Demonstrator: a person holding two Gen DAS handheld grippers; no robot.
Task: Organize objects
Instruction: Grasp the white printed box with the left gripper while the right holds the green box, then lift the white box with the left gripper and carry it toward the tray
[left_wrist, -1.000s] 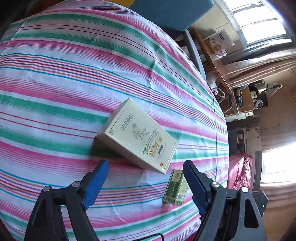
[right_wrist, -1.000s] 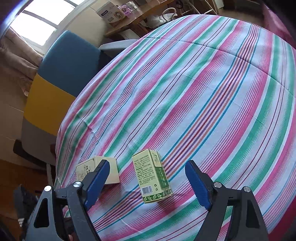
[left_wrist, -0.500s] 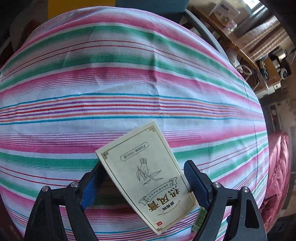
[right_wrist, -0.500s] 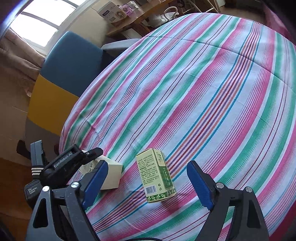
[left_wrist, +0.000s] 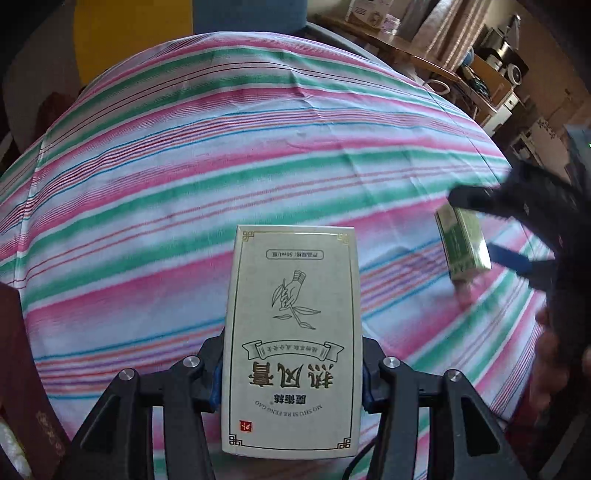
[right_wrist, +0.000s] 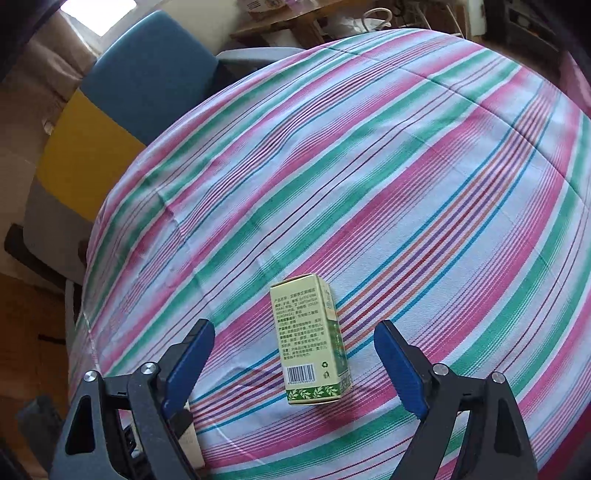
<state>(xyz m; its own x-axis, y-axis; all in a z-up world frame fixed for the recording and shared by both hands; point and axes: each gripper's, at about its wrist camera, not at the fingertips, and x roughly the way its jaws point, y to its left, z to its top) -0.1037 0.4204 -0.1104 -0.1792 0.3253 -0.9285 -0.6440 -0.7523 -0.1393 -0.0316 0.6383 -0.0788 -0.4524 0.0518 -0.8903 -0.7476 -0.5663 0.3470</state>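
My left gripper (left_wrist: 291, 373) is shut on a flat cream box (left_wrist: 291, 332) with a hand-and-sprig drawing, gripping its two long sides and holding it above the striped tablecloth (left_wrist: 184, 166). A small green box (right_wrist: 310, 339) lies flat on the cloth between the blue pads of my right gripper (right_wrist: 295, 354), which is open and not touching it. In the left wrist view the green box (left_wrist: 463, 240) and the blurred right gripper (left_wrist: 517, 229) show at the right.
A blue and yellow chair (right_wrist: 122, 96) stands beyond the table's far edge. A wooden shelf with clutter (left_wrist: 461, 62) is behind the table. A dark red object (left_wrist: 22, 369) sits at the left edge of the left wrist view.
My left gripper closed on the cream box and lifted it, squaring it between the fingers. My right gripper moved closer around the green box and stayed open.
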